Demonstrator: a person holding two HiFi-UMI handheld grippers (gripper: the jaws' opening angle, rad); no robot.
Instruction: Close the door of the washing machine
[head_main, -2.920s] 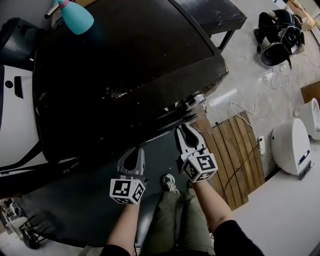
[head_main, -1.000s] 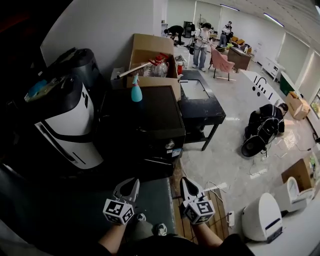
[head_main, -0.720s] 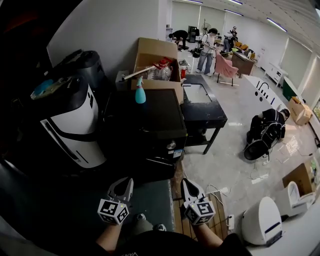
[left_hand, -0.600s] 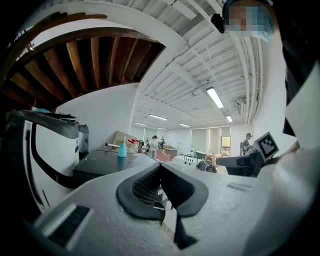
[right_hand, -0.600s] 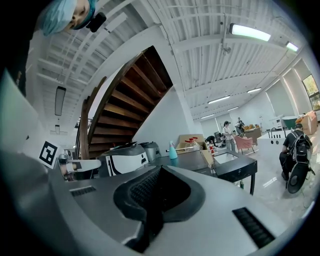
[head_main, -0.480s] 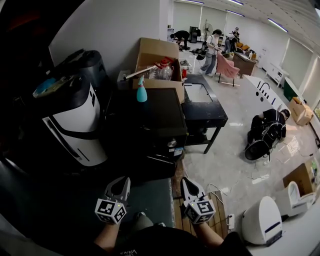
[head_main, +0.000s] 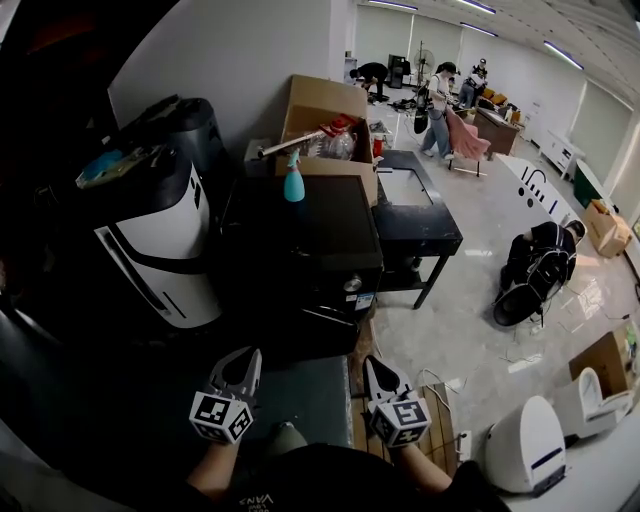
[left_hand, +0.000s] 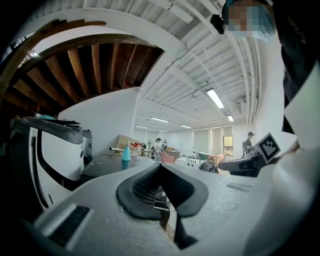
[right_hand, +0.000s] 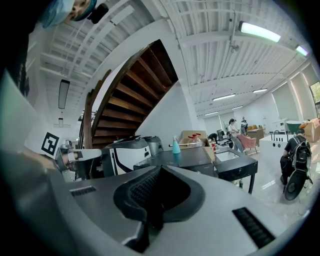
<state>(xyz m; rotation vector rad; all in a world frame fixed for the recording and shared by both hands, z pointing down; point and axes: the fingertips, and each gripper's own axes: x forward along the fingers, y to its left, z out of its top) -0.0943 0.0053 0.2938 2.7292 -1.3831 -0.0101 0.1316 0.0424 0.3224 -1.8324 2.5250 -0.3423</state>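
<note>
left claw (head_main: 244, 357) and right claw (head_main: 373, 364) are clenched empty, well apart from the black washing machine (head_main: 300, 235); its door, indistinct here, is likely rigid and hinged: push its free edge.

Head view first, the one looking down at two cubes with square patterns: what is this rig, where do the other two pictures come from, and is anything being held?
There is no robot here. A person holds a two-jaw gripper in each hand, and the patterned cubes are part of those grippers. The head view comes from a camera on the person's head, so the left gripper and the right gripper show at the bottom. The other two pictures come from cameras riding on each gripper, looking along its jaws. In both, the jaws are together with nothing between them, so nothing is held. Ahead stands the black washing machine, its top lying flat, with a teal spray bottle on it. A cardboard box sits behind it, and a black table stands to its right.
</note>
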